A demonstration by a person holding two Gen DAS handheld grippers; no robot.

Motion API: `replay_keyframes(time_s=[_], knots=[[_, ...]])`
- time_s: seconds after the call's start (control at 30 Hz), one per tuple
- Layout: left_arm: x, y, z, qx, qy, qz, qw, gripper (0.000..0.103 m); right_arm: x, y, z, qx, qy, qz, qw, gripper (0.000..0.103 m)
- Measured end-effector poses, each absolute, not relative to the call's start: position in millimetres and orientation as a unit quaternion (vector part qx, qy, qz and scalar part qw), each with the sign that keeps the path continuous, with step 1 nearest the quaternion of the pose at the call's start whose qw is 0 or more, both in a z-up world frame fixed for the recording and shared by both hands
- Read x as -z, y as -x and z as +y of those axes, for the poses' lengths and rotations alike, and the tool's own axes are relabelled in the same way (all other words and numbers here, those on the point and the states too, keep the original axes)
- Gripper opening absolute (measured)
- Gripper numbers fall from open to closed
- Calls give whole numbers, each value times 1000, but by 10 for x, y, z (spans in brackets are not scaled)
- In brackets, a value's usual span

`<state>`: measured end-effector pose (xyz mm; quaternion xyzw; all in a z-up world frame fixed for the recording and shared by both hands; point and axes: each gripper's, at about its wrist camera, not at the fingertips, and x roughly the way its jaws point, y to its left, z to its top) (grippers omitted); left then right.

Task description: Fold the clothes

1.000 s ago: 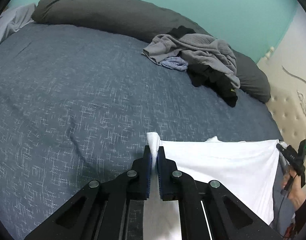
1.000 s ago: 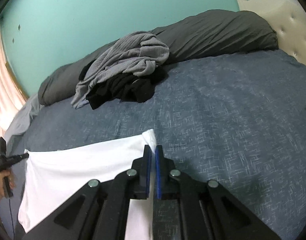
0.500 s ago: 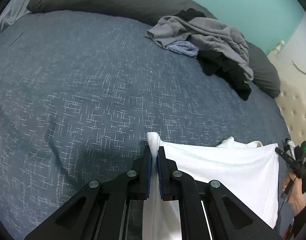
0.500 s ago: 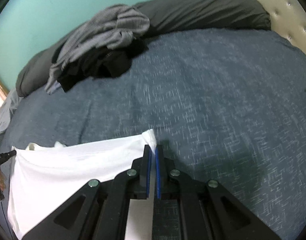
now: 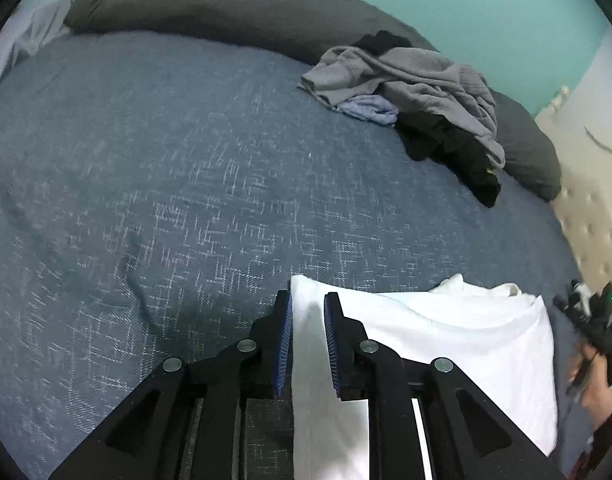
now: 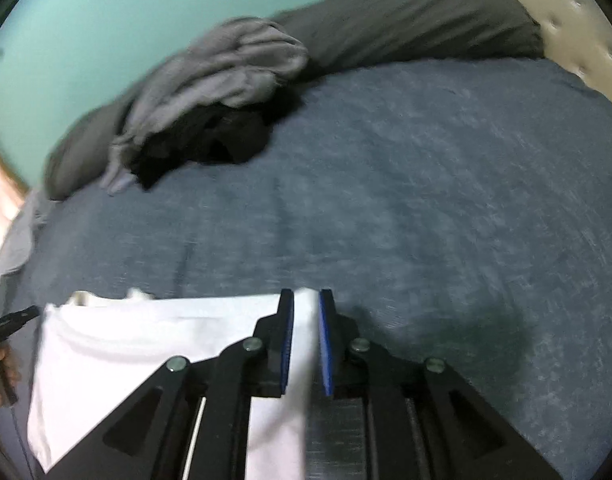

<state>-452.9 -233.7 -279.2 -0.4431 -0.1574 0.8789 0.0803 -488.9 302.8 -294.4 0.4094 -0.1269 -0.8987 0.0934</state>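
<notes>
A white garment [image 5: 445, 340] lies flat on the blue bedspread [image 5: 186, 180], its top edge folded over. My left gripper [image 5: 307, 300] is at the garment's left corner; its jaws are opening, and the cloth lies loose in the gap between the blue pads. In the right wrist view the same garment [image 6: 146, 340] spreads to the left, and my right gripper [image 6: 306, 296] is at its right corner. Its jaws are opening too, with the white corner between them and no longer pinched. Each view shows the other gripper, held by a hand, at the garment's far end.
A heap of grey, black and pale blue clothes [image 5: 425, 80] sits at the far side of the bed, against long dark grey pillows [image 5: 226, 12]. A cream tufted headboard [image 5: 585, 200] bounds the right. Teal wall behind. The bedspread [image 6: 425, 180] stretches bare beyond the garment.
Both grippers went from pinching the white garment's corners to standing slightly apart. The garment has come down from a taut, lifted edge to lie on the bedspread.
</notes>
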Motion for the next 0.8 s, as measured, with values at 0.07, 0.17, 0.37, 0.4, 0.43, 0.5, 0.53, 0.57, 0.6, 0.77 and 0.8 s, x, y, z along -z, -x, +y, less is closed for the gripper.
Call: replay_keyframes(time_s=[0.07,0.17,0.37,0.4,0.43,0.5,0.53,0.57,0.6,0.77,0.8], knots=[[2813,4533,-2248,-878,449,-143,88,18,2950,4898,2887,895,-417,-110,115,18],[2854,4548,-2112,-875,460,-118,95,17,2979,4924,2580,889,-434,-62,135,18],[2953,4480,-1933,-873,472,-69,101,13,3158,4905,2143,867,-477,18,144,19],[2957,4455,-1926,-874,471,-64,101,13,3208,4891,2095,862,-486,31,142,19],[2957,4439,-1936,-874,470,-64,102,13,3234,4868,2064,859,-491,39,139,19],[2933,4392,-1969,-878,463,-69,100,13,3190,4800,2061,867,-480,30,129,19],[2906,4358,-1992,-881,457,-73,97,13,3128,4785,2057,874,-466,12,134,19],[2879,4325,-2014,-884,451,-77,94,13,3061,4781,2043,879,-454,-8,144,19],[2834,4275,-2050,-889,442,-83,91,13,3001,4795,1988,881,-447,-21,155,19],[2657,4008,-2185,-901,409,-121,78,13,2922,4955,1355,867,-457,12,197,19],[2619,3913,-2200,-903,401,-131,79,13,2958,4989,1232,862,-466,22,199,19]])
